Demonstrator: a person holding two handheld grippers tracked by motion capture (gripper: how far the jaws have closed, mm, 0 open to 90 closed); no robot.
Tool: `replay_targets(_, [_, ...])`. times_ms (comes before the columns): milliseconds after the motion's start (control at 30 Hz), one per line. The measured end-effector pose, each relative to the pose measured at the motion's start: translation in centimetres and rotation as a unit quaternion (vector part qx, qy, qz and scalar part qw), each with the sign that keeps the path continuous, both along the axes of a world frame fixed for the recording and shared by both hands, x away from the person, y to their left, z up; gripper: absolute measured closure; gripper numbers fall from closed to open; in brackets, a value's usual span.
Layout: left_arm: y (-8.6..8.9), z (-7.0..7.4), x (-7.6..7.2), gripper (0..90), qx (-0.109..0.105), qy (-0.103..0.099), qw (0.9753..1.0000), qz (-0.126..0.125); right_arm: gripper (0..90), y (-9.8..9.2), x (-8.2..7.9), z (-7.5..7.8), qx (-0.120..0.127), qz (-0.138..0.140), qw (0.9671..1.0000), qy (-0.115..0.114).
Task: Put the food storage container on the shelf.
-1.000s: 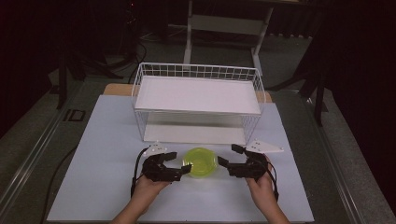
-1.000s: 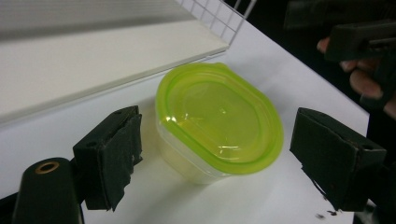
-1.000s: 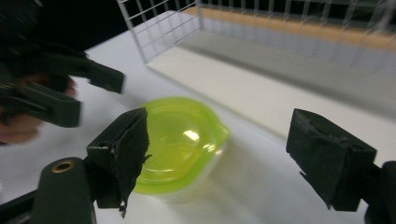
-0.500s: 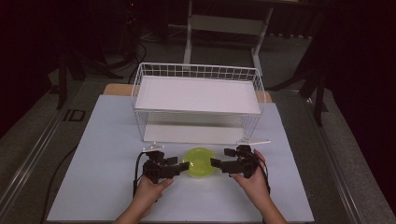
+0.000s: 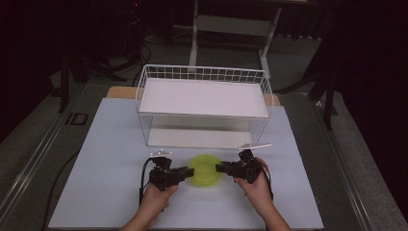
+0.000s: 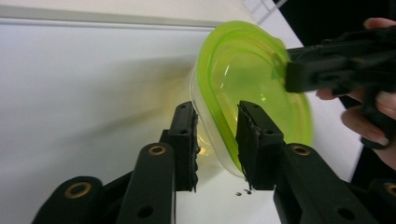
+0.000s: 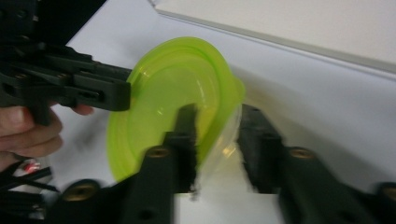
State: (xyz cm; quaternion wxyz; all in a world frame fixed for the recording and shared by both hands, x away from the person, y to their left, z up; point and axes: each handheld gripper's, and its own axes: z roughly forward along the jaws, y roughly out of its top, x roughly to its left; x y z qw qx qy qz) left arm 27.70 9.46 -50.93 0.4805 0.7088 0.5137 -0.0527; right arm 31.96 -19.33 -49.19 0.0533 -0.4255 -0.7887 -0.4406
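High view: a white table top [image 5: 96, 144] is seen spread over most of the floor space, and a white wire rack [image 5: 202, 103] with a flat shelf is stood on its far half. Near the front edge, just before the rack, a round green-lidded container [image 5: 206, 170] is set on the table between the two grippers. The left gripper [image 5: 185, 172] is held at the container's left side and the right gripper [image 5: 222, 168] at its right side, each grasped by a hand coming in from below.

From the left gripper view, the container [image 6: 252, 88] is shown with its green lid and clear body; its rim is straddled by the two black jaws, one on each side of the wall, and whether it is actually squeezed cannot be told. From the right gripper view, the container [image 7: 173, 98] is straddled likewise at its other edge, one jaw inside and one outside; the blur leaves the firmness of that grip undecided.
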Motion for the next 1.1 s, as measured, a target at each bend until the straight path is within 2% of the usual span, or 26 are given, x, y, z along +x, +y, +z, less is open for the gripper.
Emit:
replay_targets(67, [-0.1,0.2,-0.3,74.4,-0.005,0.002,1.0,-0.008,74.4,-0.1,-0.2,0.1,0.003,-0.002,1.0,0.002])
replay_targets(200, [-0.3,0.7,-1.0,80.8,0.011,-0.015,0.9998,-0.006,78.9,-0.4,-1.0,0.1,0.007,-0.008,0.9999,-0.001])
replay_targets(267, [-0.6,0.9,-1.5,81.8,0.03,-0.028,0.9991,-0.008,79.9,-0.3,-1.5,0.0,0.002,-0.014,0.9998,-0.012])
replay_targets(367, [-0.7,1.6,-2.0,82.0,0.038,-0.041,0.9984,-0.002,80.1,-0.3,-2.0,0.2,0.006,-0.016,0.9996,-0.021])
replay_targets(433, [-0.7,2.3,-2.3,82.1,0.034,-0.052,0.9981,0.002,80.2,-0.3,-2.3,0.6,0.011,-0.02,0.9991,-0.035])
replay_targets(500, [-0.7,3.3,-2.4,82.1,0.03,-0.063,0.9975,0.002,80.1,-0.3,-2.6,1.4,0.016,-0.024,0.9982,-0.052])
replay_targets(533, [-0.7,3.3,-2.4,82.1,0.03,-0.063,0.9975,0.002,80.1,-0.3,-2.7,2.0,0.016,-0.026,0.9974,-0.065])
replay_targets(600, [-0.5,4.7,-2.6,82.1,0.025,-0.082,0.9963,0.002,80.2,-0.3,-2.9,3.1,0.018,-0.026,0.9963,-0.079])
replay_targets(633, [-0.5,4.7,-2.6,82.1,0.025,-0.082,0.9963,0.002,80.2,-0.2,-3.0,3.7,0.017,-0.027,0.9957,-0.087])
replay_targets(667, [-0.5,5.2,-2.6,82.1,0.023,-0.086,0.996,0.003,80.2,-0.2,-3.0,3.7,0.017,-0.027,0.9957,-0.087])
replay_targets(767, [0.0,7.2,-2.3,82.2,0.011,-0.099,0.995,-0.002,80.3,-0.2,-2.9,5.5,0.023,-0.027,0.995,-0.093])
replay_targets(800, [0.1,7.5,-2.2,82.2,0.008,-0.1,0.995,-0.003,80.4,-0.2,-2.9,6.4,0.03,-0.023,0.9944,-0.098])
replay_targets(867, [0.3,8.4,-2.1,82.2,0.002,-0.106,0.9944,-0.007,80.6,-0.2,-2.9,7.4,0.036,-0.022,0.9938,-0.102])
replay_targets(967, [0.3,9.8,-1.9,82.2,0.006,-0.121,0.9927,-0.006,80.6,0.0,-2.9,9.1,0.03,-0.023,0.9916,-0.124])
replay_targets(1100, [0.3,11.6,-1.1,82.2,0.01,-0.134,0.9909,-0.003,80.5,0.2,-2.4,10.8,0.027,-0.035,0.9902,-0.132])
